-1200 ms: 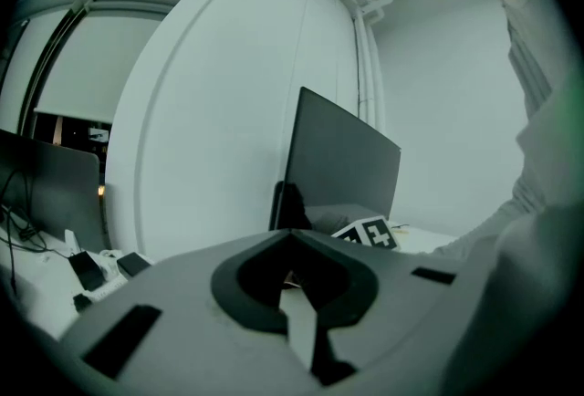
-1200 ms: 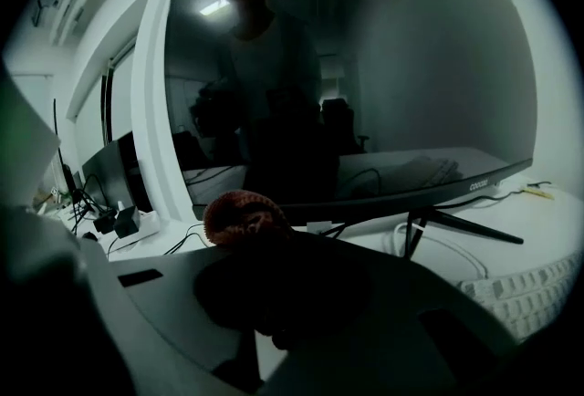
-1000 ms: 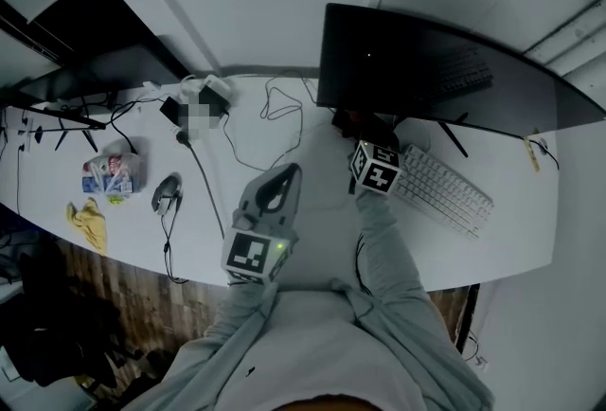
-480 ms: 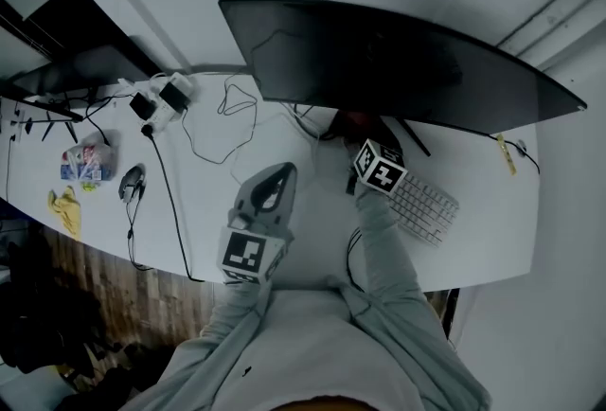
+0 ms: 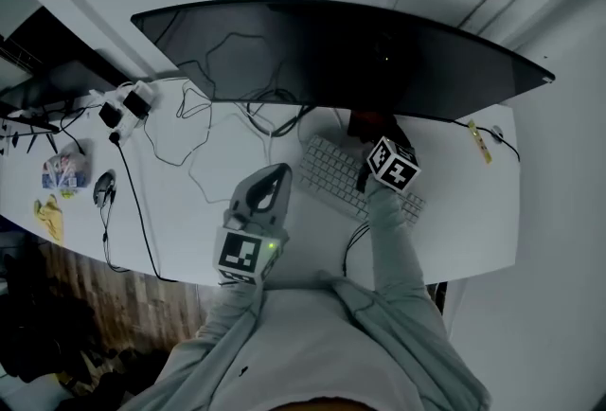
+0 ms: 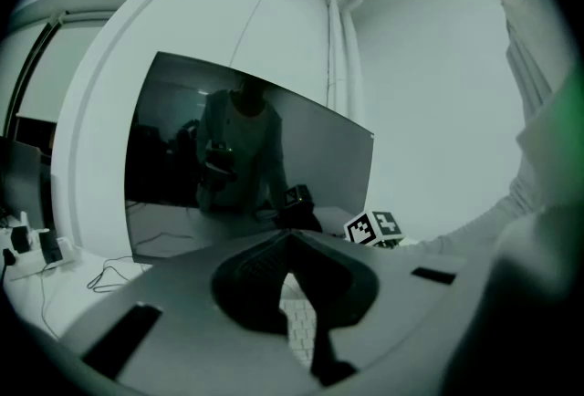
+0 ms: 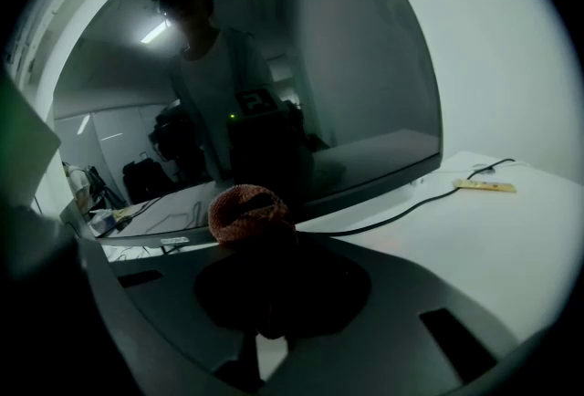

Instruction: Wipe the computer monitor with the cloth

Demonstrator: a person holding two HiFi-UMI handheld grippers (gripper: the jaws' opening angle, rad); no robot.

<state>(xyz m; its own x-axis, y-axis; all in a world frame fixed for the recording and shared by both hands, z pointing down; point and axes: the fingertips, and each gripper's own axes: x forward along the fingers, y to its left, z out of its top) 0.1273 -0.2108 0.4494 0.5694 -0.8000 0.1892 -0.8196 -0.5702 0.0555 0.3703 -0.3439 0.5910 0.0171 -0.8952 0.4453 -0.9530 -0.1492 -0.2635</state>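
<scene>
right gripper clamped on bunched reddish cloth, cloth near lower edge of curved monitor along desk back edge, left gripper empty, 2 jaws closed, above front edge beside keyboard

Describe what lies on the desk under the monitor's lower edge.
A black cable passes under the monitor, and the keyboard sits just in front of its edge. From above, the screen covers the desk further back, along with the monitor's stand.
</scene>
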